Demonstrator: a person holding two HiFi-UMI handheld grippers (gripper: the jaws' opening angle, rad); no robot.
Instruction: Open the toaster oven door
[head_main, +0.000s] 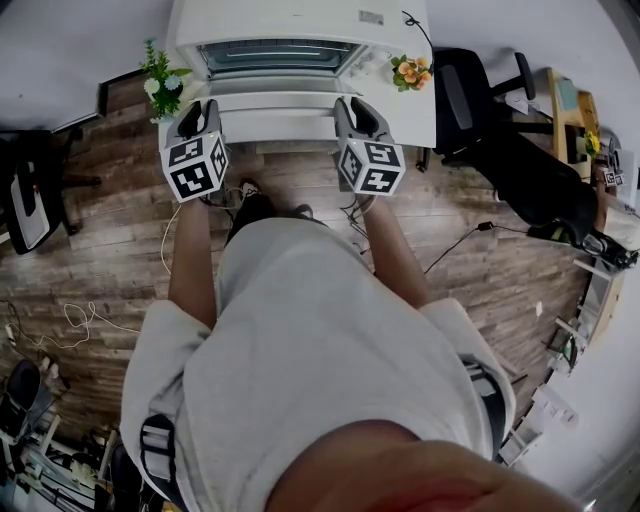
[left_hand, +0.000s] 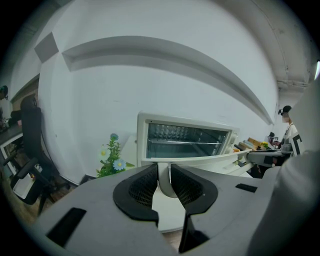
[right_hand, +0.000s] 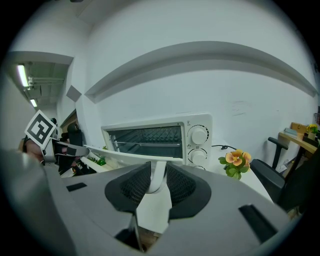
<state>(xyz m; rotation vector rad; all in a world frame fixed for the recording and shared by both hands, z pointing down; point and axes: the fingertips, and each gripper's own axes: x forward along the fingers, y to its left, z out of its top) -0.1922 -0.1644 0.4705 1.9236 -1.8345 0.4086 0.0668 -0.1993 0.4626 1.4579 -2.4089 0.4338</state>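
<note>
A white toaster oven (head_main: 280, 18) stands on a white table (head_main: 410, 115). Its door (head_main: 275, 105) hangs open, folded down almost level, so the wire rack inside (left_hand: 184, 141) shows. My left gripper (head_main: 200, 108) is shut on the left end of the door handle (left_hand: 165, 184). At the handle's right end, the white post (right_hand: 157, 179) sits pinched between the black pads of my right gripper (head_main: 356, 108). Both grippers sit side by side at the door's front edge. Two round knobs (right_hand: 198, 135) are on the oven's right side.
A small plant with blue and white flowers (head_main: 160, 85) stands left of the oven; orange flowers (head_main: 411, 72) stand to its right. A black office chair (head_main: 465, 95) is right of the table, another chair (head_main: 25, 200) at far left. Cables (head_main: 80, 325) lie on the wooden floor.
</note>
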